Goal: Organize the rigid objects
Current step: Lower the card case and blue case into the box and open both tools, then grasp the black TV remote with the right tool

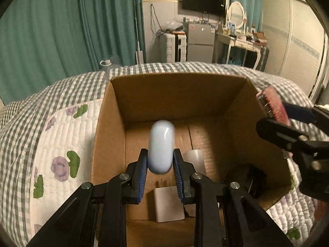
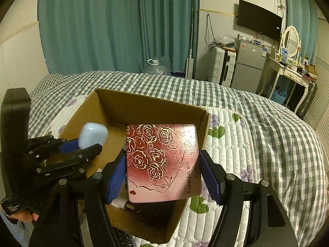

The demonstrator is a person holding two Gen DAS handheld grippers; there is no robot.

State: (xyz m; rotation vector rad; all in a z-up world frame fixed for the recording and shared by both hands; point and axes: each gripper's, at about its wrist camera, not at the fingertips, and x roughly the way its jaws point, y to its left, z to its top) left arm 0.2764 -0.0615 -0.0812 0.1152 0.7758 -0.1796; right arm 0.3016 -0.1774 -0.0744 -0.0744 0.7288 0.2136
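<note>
An open cardboard box (image 1: 174, 94) sits on the bed; it also shows in the right wrist view (image 2: 144, 107). My left gripper (image 1: 160, 156) is shut on a pale blue rounded case (image 1: 161, 144) and holds it over the box; the same case shows in the right wrist view (image 2: 92, 136). My right gripper (image 2: 162, 160) is shut on a flat red tin with gold roses (image 2: 162, 160), held over the box's right side; the tin shows edge-on in the left wrist view (image 1: 275, 107). Inside the box lie a white charger plug (image 1: 168, 203), a translucent cup (image 1: 194, 158) and a dark object (image 1: 253, 177).
The bed has a grey checked cover (image 2: 267, 123) and a white quilted floral mat (image 1: 61, 144). Teal curtains (image 1: 51, 30), a suitcase (image 2: 223, 65), a small fridge (image 2: 249, 65) and a dressing table (image 2: 292, 72) stand beyond the bed.
</note>
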